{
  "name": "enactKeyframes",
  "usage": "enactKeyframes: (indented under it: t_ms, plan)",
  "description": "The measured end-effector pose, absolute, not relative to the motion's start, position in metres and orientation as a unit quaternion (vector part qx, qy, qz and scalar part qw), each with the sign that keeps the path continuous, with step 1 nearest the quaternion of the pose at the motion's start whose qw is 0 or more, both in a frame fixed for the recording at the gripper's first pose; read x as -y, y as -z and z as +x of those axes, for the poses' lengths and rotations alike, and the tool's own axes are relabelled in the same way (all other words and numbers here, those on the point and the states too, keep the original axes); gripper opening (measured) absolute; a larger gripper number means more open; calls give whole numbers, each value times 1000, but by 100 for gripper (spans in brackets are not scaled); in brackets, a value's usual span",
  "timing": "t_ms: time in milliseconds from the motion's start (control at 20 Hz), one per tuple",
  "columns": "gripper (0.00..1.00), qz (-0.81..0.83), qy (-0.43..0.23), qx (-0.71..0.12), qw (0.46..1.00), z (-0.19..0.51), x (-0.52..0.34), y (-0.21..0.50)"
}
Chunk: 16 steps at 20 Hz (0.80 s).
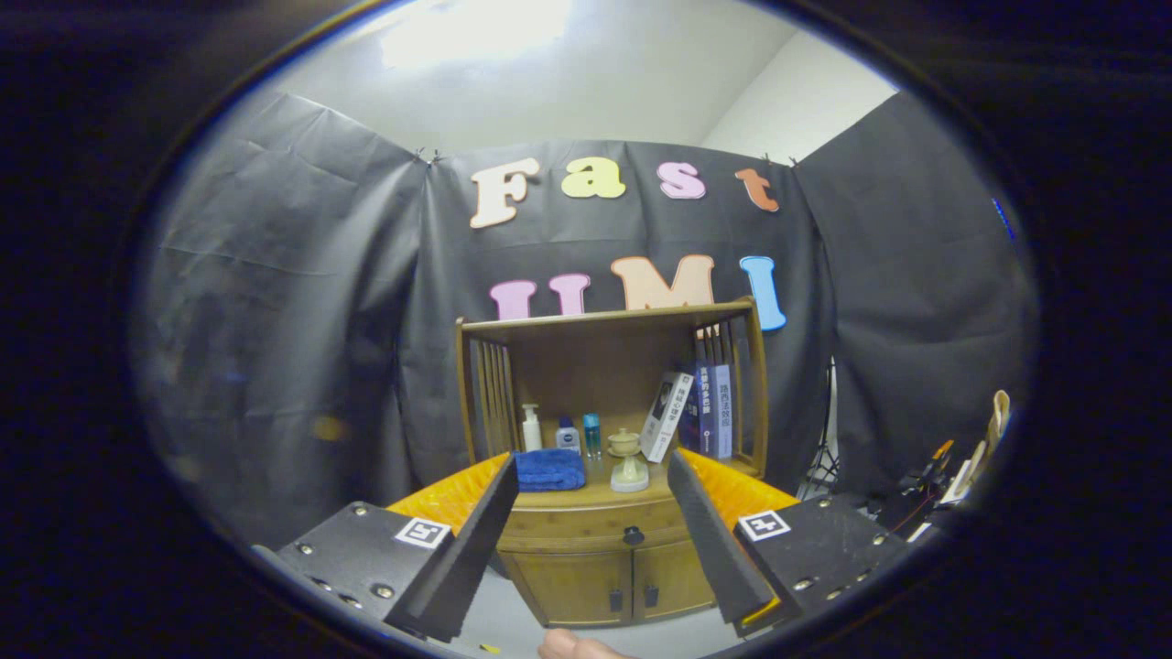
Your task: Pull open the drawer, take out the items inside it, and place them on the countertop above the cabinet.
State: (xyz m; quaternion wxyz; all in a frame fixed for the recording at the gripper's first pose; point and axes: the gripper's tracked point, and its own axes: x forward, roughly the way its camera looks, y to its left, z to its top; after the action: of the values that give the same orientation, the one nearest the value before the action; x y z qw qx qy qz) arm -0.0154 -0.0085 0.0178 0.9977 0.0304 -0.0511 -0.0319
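The gripper (591, 485) is held up in front of a small wooden cabinet (604, 572), its two fingers spread wide apart with nothing between them but the view of the furniture beyond. The drawer (586, 529) sits shut just under the countertop (595, 497), with a dark round knob (632, 535) at the middle of its front. That knob lies beyond the fingers, in the gap between them and a little nearer the right-hand finger; the gripper is well short of it and touches nothing.

Taking the drawer as the mark: right above it, on the countertop, a folded blue towel (549, 469) lies toward the left end, and a pale lidded jar (628, 459) stands above the knob. Behind the towel, a white pump bottle (531, 427), a small white bottle with a blue label (568, 436) and a slim blue bottle (591, 434) stand in a row near the back. Above the right end of the drawer a few books (696, 412) stand, the nearest one leaning. Below the drawer are two cupboard doors (609, 584), both closed, each with a small dark handle near the centre seam. A bit of a hand (572, 646) shows beneath the cabinet doors.
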Motion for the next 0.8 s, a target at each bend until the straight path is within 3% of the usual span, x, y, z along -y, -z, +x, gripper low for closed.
enactKeyframes:
  t_ms: [800]
  plan:
    - [98,13,51,60,997,-19,11,-10]
